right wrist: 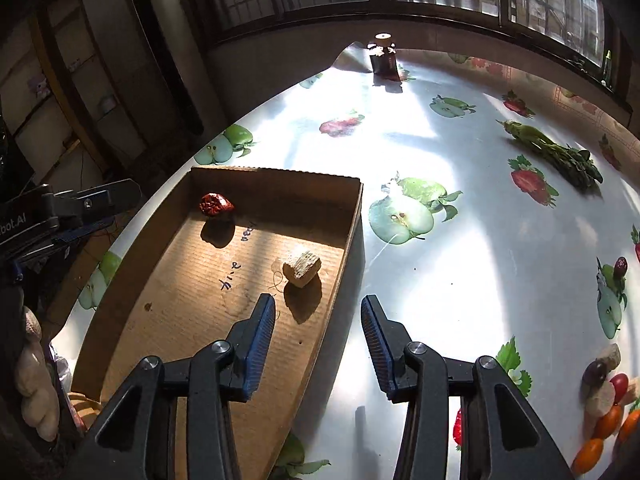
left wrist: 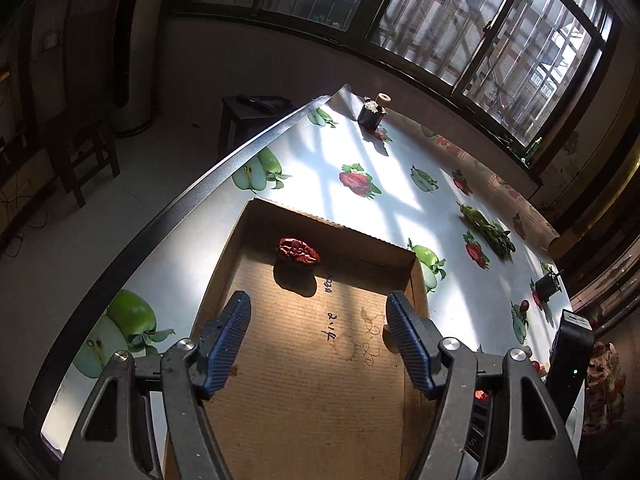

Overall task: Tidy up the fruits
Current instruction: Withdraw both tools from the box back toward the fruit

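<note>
A shallow cardboard tray (left wrist: pixel 340 400) (right wrist: pixel 168 292) lies on the fruit-print table. A wrinkled red date (left wrist: pixel 299 252) (right wrist: pixel 216 204) sits at its far left. A pale tan chunk (right wrist: pixel 301 267) lies by the tray's right wall in the right wrist view. My left gripper (left wrist: pixel 318 340) hovers open and empty over the tray. My right gripper (right wrist: pixel 318 344) is open and empty over the tray's right wall, near the chunk. A pile of small fruits (right wrist: pixel 608 412) lies at the table's right edge, and a dark date (right wrist: pixel 620 267) lies apart from it.
A bunch of green vegetables (left wrist: pixel 486 229) (right wrist: pixel 556 152) lies at the far right of the table. A small dark jar (left wrist: pixel 370 114) (right wrist: pixel 383 60) stands at the far end. A small black object (left wrist: pixel 547 286) stands near the right edge. A stool (left wrist: pixel 256 114) stands beyond the table's left edge.
</note>
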`<state>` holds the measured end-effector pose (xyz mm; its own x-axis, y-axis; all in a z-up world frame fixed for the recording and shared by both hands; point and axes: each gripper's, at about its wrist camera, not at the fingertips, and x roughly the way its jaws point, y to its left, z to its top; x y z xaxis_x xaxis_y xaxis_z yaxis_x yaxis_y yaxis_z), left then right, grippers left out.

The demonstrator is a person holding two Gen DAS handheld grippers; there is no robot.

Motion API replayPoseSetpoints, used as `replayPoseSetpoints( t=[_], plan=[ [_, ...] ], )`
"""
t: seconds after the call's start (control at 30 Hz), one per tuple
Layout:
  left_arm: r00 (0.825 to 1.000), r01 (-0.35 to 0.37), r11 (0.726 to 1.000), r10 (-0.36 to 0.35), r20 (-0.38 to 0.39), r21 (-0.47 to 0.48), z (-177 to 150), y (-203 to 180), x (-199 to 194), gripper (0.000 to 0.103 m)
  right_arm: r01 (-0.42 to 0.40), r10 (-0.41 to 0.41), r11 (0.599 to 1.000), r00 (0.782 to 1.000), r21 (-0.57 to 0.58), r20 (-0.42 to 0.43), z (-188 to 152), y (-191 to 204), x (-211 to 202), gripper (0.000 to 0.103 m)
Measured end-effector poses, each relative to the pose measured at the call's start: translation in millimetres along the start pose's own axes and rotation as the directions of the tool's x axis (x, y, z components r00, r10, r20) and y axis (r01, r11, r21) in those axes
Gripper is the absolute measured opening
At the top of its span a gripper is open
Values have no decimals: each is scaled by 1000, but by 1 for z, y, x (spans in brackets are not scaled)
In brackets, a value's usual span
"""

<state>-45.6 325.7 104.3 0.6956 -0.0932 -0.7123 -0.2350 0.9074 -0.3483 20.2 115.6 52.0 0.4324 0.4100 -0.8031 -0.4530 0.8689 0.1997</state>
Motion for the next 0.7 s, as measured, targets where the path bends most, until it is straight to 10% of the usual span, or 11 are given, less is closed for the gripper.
replayPoseSetpoints(
  t=[0.13, 0.5, 0.7],
  plan=[
    [1000, 11, 1000, -11, 6, -19, -25, -2, -18, 70, 13, -12, 1000, 999, 23, -40, -19, 5, 11, 13],
    [997, -11, 999, 14, 80, -33, -43, -9, -63, 70, -10, 15, 993, 999, 116, -43, -49, 13, -14, 16],
    [988, -5, 998, -5, 152, 63, -58, -48, -96, 73, -66, 34, 974, 988, 217, 148, -69, -30, -99, 20]
  ],
)
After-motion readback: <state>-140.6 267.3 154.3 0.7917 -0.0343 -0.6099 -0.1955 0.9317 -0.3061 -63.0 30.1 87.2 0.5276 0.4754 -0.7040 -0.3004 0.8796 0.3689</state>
